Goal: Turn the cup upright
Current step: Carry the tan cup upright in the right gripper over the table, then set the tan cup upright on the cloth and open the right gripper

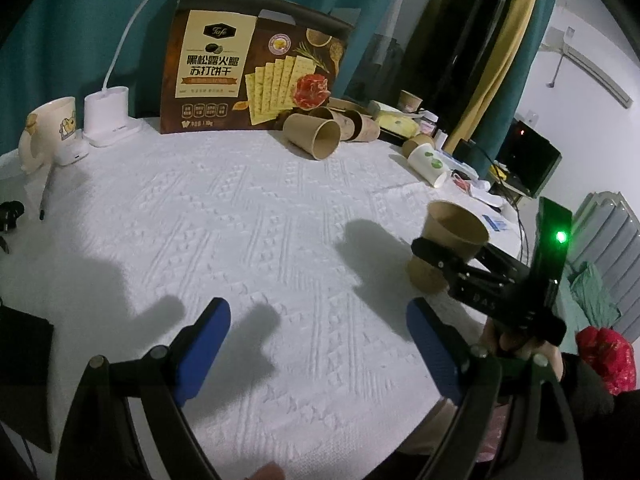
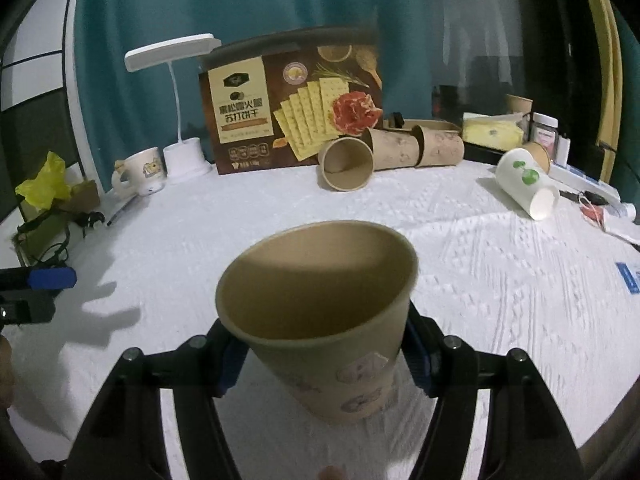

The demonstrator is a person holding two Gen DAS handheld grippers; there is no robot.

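- Gripping the brown paper cup (image 2: 320,320) mouth-up: right gripper (image 2: 324,356) has a blue pad on each side of the cup wall, low centre of the right wrist view.
- Pads mostly hidden behind the cup body; contact itself hard to confirm on the right side, left pad looks pressed against the wall.
- Cup base sits at or just above the white textured tablecloth (image 2: 500,292); can't tell which.
- Cup look: plain kraft inside, faded printed stickers on the outer wall, rim round, tilted slightly toward the camera.
- Left wrist view shows the same cup (image 1: 452,248) at right of frame, black finger across its middle, upright.
- Left gripper (image 1: 316,344) wide open over bare cloth, nothing between the blue pads, bottom of frame.
- Upper centre: cracker box (image 2: 292,100) standing, kraft cups (image 2: 348,164) lying on their sides in front of it.
- White cup with green print (image 2: 528,184) on its side, right of frame.
- Desk lamp (image 2: 176,80) and mug (image 2: 140,172) upper left.
- Far right clutter blurred, unreadable.
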